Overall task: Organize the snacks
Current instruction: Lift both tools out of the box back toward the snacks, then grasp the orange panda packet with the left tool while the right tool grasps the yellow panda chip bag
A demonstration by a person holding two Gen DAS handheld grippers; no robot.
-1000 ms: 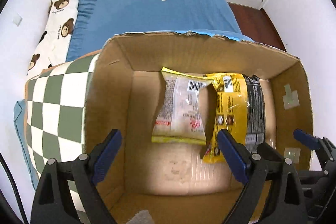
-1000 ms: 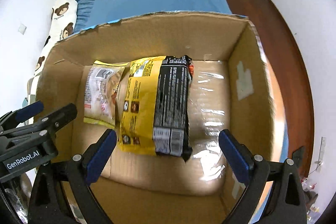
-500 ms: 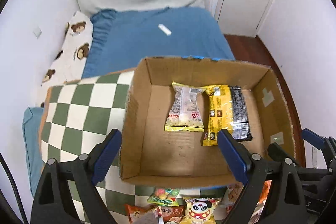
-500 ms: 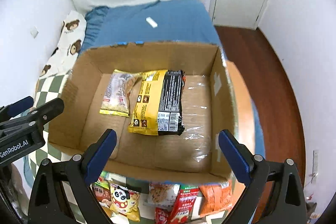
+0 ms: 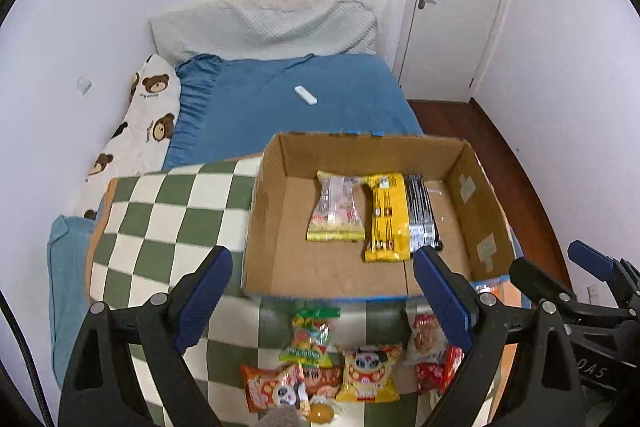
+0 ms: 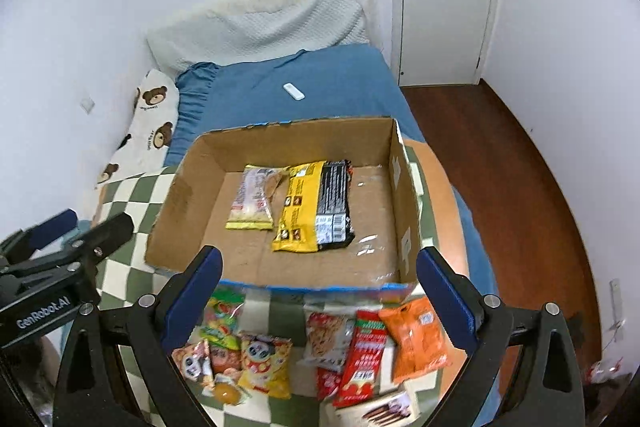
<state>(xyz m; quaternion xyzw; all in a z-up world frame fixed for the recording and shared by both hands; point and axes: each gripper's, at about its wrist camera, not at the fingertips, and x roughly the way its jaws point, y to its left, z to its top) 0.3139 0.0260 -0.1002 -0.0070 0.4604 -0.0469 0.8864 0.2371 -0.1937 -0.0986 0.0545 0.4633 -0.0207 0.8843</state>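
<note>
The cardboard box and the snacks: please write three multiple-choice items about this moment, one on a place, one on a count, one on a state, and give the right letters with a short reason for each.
1. Where do the loose snack packets lie?
A. on the checkered cloth in front of the cardboard box
B. on the blue bedsheet
C. on the wooden floor

2. How many packets lie inside the cardboard box?
A. none
B. two
C. five

3. In what state is the right gripper?
A. shut on an orange packet
B. shut on the box wall
C. open, holding nothing

Answers:
1 A, they lie spread on the checkered cloth, near the box's front wall.
2 B, a pale yellow-edged packet and a yellow-and-black packet lie side by side.
3 C, its jaws stand wide apart with nothing between them.
</note>
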